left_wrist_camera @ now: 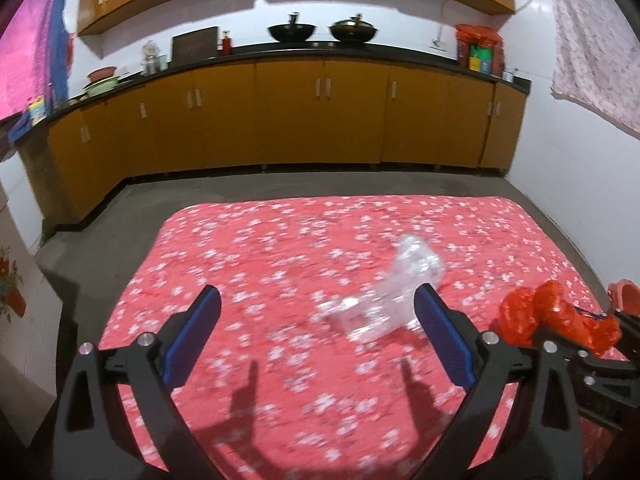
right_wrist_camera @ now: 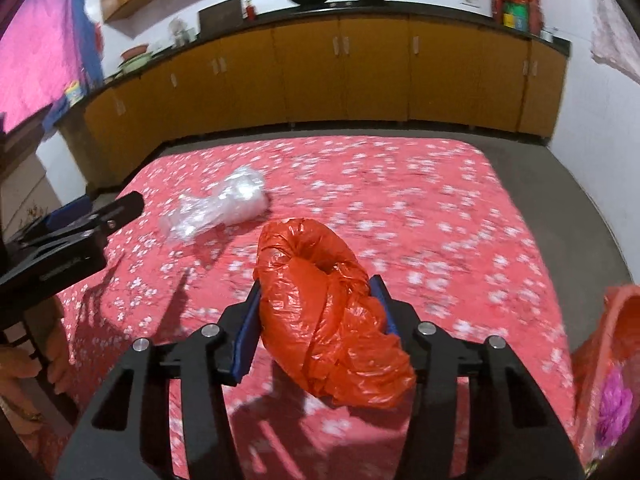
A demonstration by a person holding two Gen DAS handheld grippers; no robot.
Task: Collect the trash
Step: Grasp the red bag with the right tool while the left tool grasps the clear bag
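A crumpled clear plastic wrapper (left_wrist_camera: 384,292) lies on the red flowered tablecloth (left_wrist_camera: 280,248); it also shows in the right wrist view (right_wrist_camera: 218,208). My left gripper (left_wrist_camera: 318,304) is open and empty, just short of the wrapper, whose edge sits behind the right fingertip. My right gripper (right_wrist_camera: 318,284) is shut on a crumpled orange plastic bag (right_wrist_camera: 324,320), held above the cloth. The bag also shows at the right in the left wrist view (left_wrist_camera: 556,316). The left gripper shows at the left edge of the right wrist view (right_wrist_camera: 100,220).
An orange basin (right_wrist_camera: 612,344) with something purple inside stands at the table's right edge. Yellow cabinets (left_wrist_camera: 320,116) and a black counter with pans run along the far wall. Grey floor surrounds the table.
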